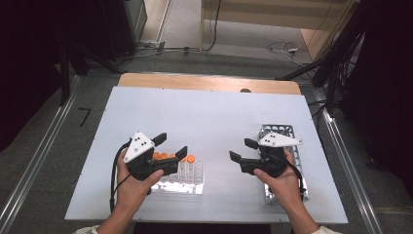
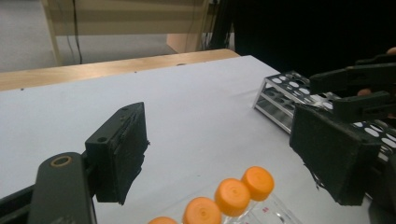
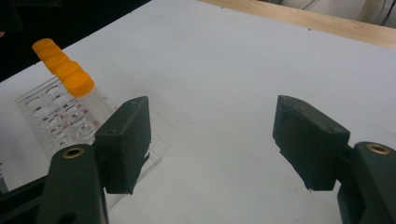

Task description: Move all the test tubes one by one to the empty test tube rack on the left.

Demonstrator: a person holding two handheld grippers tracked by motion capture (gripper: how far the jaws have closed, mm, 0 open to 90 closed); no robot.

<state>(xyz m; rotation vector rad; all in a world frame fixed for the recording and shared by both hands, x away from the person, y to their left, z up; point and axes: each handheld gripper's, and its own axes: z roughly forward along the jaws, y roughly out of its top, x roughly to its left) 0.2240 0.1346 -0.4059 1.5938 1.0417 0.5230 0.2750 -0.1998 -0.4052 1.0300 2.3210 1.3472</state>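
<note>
On my far left, the left gripper (image 1: 171, 146) hangs just above the clear rack (image 1: 187, 185), which sits on the white surface (image 1: 204, 112) near the front edge. My left hand (image 1: 134, 183) wraps its black body. Its jaws stand wide apart with nothing between them. In the left gripper view, the row of orange-capped tubes (image 2: 232, 196) stands upright in that rack right below and between the two pads (image 2: 123, 154), which touch none of them. From the high view I count a short line of orange caps (image 1: 173, 157) along the rack's far side.

Moving right across bare white surface, the right gripper (image 1: 242, 150) points toward the left one, well apart from it, held in my right hand (image 1: 277, 178). Its jaws are also spread wide and hold nothing; the right gripper view shows plain surface between the pads (image 3: 128, 140). Under and behind this hand lies the metal rack (image 1: 282, 131), near the right edge; its holes look empty as far as I can see.
</note>
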